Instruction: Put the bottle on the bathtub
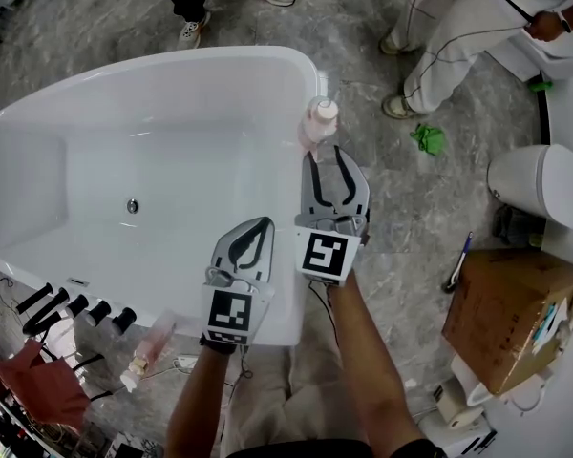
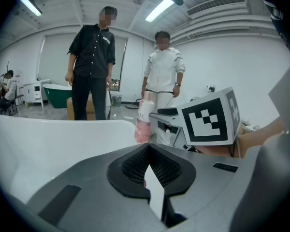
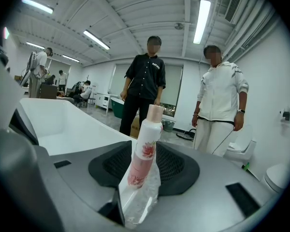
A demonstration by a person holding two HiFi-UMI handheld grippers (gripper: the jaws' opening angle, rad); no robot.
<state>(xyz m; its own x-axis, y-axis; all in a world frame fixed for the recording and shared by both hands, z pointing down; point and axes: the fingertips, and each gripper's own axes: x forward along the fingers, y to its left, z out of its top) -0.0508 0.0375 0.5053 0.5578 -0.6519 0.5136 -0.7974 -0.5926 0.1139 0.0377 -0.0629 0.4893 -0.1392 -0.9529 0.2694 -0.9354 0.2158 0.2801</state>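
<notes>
Left gripper (image 1: 263, 225): jaws together, nothing between them; it hangs over the near rim of the bathtub (image 1: 172, 65), well apart from the task's thing.
Right gripper (image 1: 327, 156): jaws apart, pads pressing on nothing; released.
Bottle (image 1: 317, 122): pink, pale cap, standing on the tub's right-hand rim, just beyond the right gripper's fingertips and in line with the gap between them.
Long axis: upright, with a slight lean in the right gripper view.
Nearer hand: the right, by a clear margin.
Judgement: placing looks done. The likely next move is a straight back-off along the gripper's own line, so neither jaw brushes the bottle.
Hard to read: the bottle's foot. From above its body hides it, and from the right gripper it merges into the rim's gloss.
</notes>
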